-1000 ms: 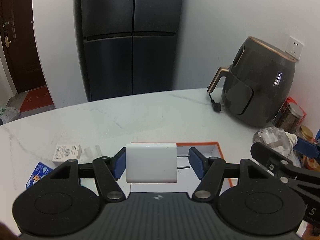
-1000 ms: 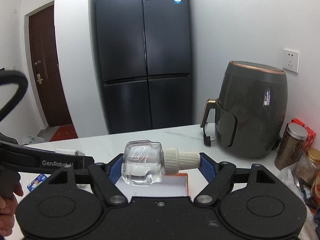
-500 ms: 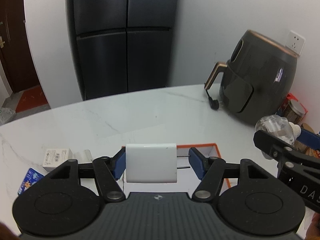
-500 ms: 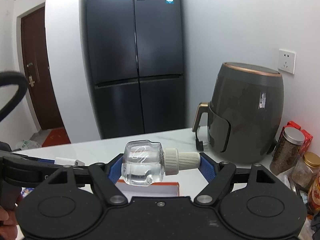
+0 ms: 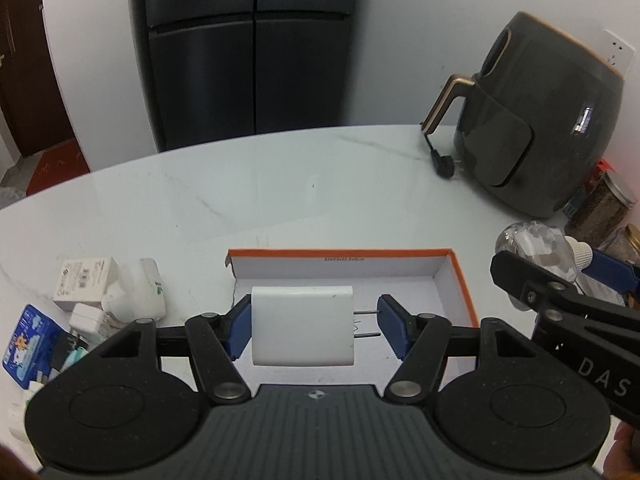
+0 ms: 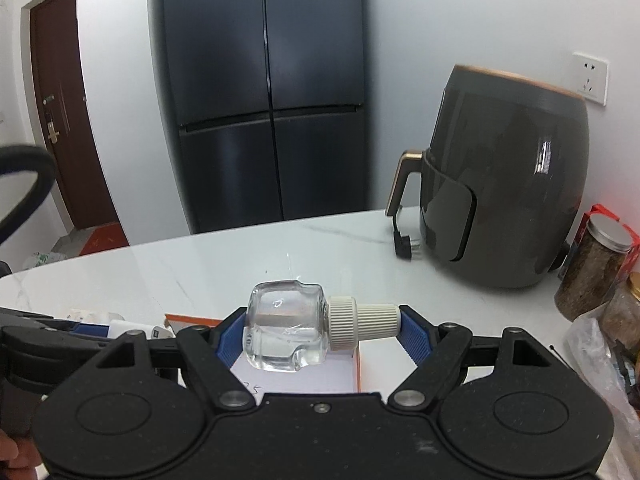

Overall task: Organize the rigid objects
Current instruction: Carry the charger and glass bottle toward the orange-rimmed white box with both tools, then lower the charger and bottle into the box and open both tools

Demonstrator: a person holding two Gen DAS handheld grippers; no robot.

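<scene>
Charger: white plug adapter (image 5: 302, 325) pinched crosswise in the left gripper (image 5: 314, 330), its two prongs pointing at the right-hand pad, and it hangs directly above the floor of the orange-rimmed box (image 5: 460, 276)
Bottle: small clear glass bottle (image 6: 285, 325) with a ribbed cream cap (image 6: 362, 322), clamped end to end in the right gripper (image 6: 318, 334) (base on one blue pad, cap tip on the other), long axis lying across the jaws
Box: open white tray with orange edges, sitting on the marble table (image 5: 280, 184); the bottle hovers over the box's right half, the charger over its left and middle
Key relation: both loads sit above the box, so the drop is straight down, and I'd judge the left hand is lower and nearer the box floor
Outside the box: a cluster of small white adapters and cartons (image 5: 108, 292) lies just left of the box, still unsorted
Farther off: air fryer (image 5: 536, 120) well beyond the box's right corner; spice jars (image 6: 596, 268) to the right of that
</scene>
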